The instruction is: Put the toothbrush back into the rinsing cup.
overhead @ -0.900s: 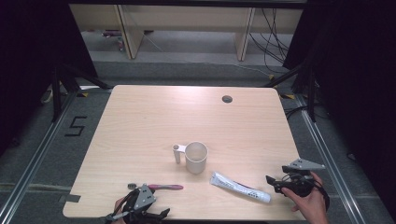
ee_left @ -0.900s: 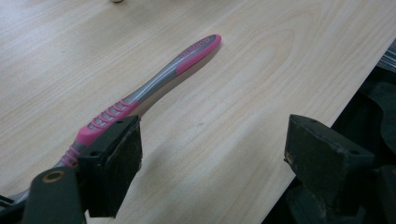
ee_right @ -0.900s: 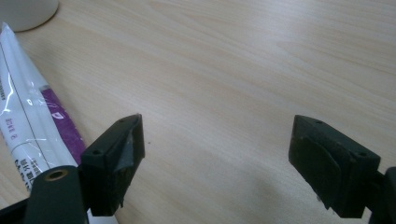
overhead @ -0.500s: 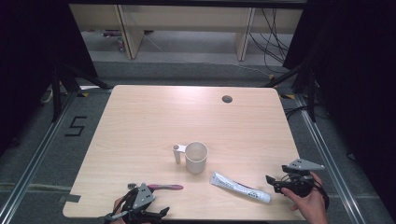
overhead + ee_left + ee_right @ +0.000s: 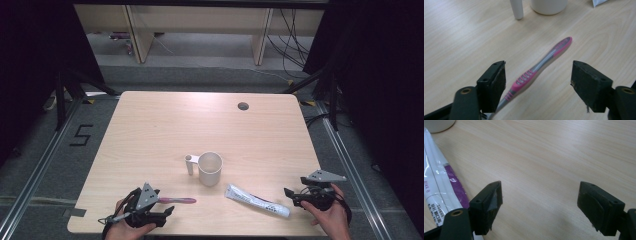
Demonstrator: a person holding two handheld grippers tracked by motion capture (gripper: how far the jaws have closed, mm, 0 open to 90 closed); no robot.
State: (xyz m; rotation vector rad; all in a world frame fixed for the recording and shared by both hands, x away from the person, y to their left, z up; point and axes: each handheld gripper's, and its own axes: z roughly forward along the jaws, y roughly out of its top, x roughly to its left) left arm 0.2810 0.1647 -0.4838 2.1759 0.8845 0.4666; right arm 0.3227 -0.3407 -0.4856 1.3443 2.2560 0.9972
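Left hand-held gripper wide open, straddling the pink toothbrush flat on the counter, right hand-held gripper wide, empty beside toothpaste tube; nothing grasped yet, mug looks empty.

Black left gripper, right gripper, grey triangular plates, brass screws

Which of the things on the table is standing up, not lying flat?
The white mug stands upright, mouth open to the top. The pink toothbrush and the toothpaste tube both lie flat on the table.
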